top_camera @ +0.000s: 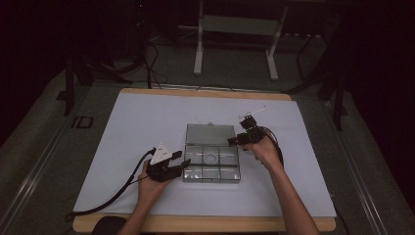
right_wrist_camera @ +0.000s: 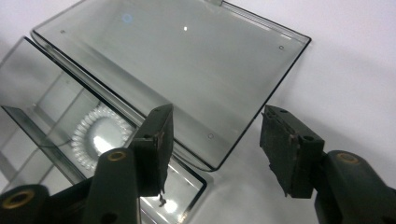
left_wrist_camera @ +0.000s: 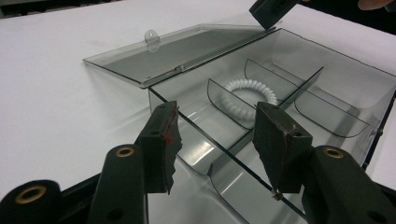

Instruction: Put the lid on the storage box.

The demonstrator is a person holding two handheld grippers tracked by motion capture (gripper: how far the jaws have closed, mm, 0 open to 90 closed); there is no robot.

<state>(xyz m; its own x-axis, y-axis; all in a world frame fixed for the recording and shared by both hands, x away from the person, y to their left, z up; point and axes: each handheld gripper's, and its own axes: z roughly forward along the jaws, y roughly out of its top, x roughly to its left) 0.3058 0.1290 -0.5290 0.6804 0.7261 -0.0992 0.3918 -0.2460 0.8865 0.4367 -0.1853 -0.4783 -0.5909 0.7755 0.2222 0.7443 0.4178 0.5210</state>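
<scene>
Clear plastic box (top_camera: 212, 160) at tabletop (top_camera: 137, 122) centre, lid (right_wrist_camera: 187, 60) flat open toward far edge, white coil hair tie (left_wrist_camera: 250, 95) in middle compartment. Left gripper (left_wrist_camera: 217, 140) and right gripper (right_wrist_camera: 215, 140) jaws wide, empty. Box likely light, stiff, slippery; grip lid by edge.

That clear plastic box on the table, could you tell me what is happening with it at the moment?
A person is working on a clear compartment box with a gripper in each hand. Its lid lies fully open, flat on the white table cover behind it. A white coiled ring sits in one middle compartment. The left gripper, jaws open, is at the box's left side. The right gripper, also open, hovers by the right end of the lid hinge. Neither holds anything.
</scene>
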